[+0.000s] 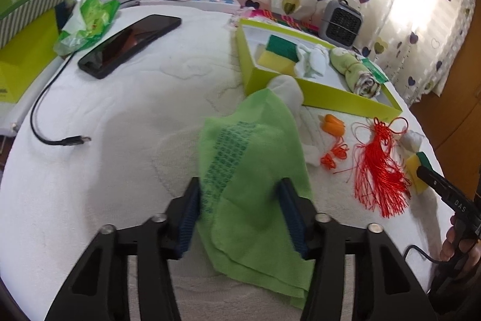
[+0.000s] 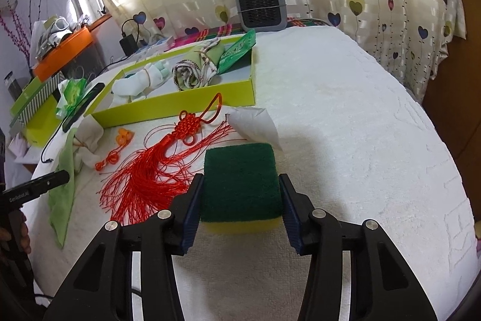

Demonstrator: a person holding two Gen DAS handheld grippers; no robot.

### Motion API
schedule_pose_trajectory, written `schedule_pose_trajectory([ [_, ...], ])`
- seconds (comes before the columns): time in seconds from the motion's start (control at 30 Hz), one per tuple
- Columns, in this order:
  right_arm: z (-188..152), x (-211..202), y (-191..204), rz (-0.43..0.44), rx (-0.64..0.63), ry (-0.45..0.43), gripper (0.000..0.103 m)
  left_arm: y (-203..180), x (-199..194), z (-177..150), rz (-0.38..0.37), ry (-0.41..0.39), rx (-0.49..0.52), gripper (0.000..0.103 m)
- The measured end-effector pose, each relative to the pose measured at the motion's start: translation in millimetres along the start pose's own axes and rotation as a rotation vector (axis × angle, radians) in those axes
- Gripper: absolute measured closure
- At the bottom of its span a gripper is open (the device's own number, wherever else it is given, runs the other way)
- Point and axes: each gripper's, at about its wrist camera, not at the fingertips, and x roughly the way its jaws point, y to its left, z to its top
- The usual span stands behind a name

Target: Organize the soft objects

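A green cloth [image 1: 255,170] lies draped over white socks [image 1: 288,91] on the white bed cover; my left gripper [image 1: 240,194] is open with a finger on each side of it. My right gripper [image 2: 240,188] has its pads against both sides of a green-and-yellow sponge [image 2: 240,185] resting on the cover. The lime-green box [image 1: 315,89] holds another sponge [image 1: 278,53], white socks [image 1: 311,60] and a rolled towel [image 1: 357,72]. The box [image 2: 180,104] also shows in the right wrist view, at the left.
A red tassel knot [image 2: 156,167], an orange cord piece [image 2: 120,143] and a white tissue [image 2: 255,122] lie between box and sponge. A phone [image 1: 129,41], a black cable [image 1: 54,122] and a tissue pack [image 1: 87,23] lie left. A grey heater [image 2: 260,5] stands behind.
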Motion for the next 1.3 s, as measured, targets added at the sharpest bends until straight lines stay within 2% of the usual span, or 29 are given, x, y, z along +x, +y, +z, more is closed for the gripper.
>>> schedule_pose_trajectory([
  [0.07,0.0,-0.3,-0.1,0.0,0.002,-0.001,0.054,2.4,-1.1,-0.4,0.002,-0.003,-0.006,0.065],
  [0.2,-0.3,-0.6,0.1,-0.004,0.005,-0.004,0.054,6.8,-2.4,-3.1,-0.02,-0.003,-0.031,0.089],
  [0.33,-1.1,-2.1,-0.4,-0.005,0.012,-0.007,0.054,7.8,-5.9,-4.2,-0.027,-0.011,-0.039,0.094],
  [0.7,-3.8,-7.7,1.3,-0.008,0.013,-0.027,0.055,8.9,-37.2,3.8,-0.059,-0.108,-0.047,0.094],
  [1.07,-1.3,-15.6,5.7,0.007,0.005,-0.05,0.055,2.9,-42.0,7.6,-0.084,-0.118,-0.035,0.094],
  [1.3,2.6,-25.0,10.7,0.02,-0.01,-0.081,0.055,-5.4,-51.5,17.8,-0.106,-0.15,-0.008,0.094],
])
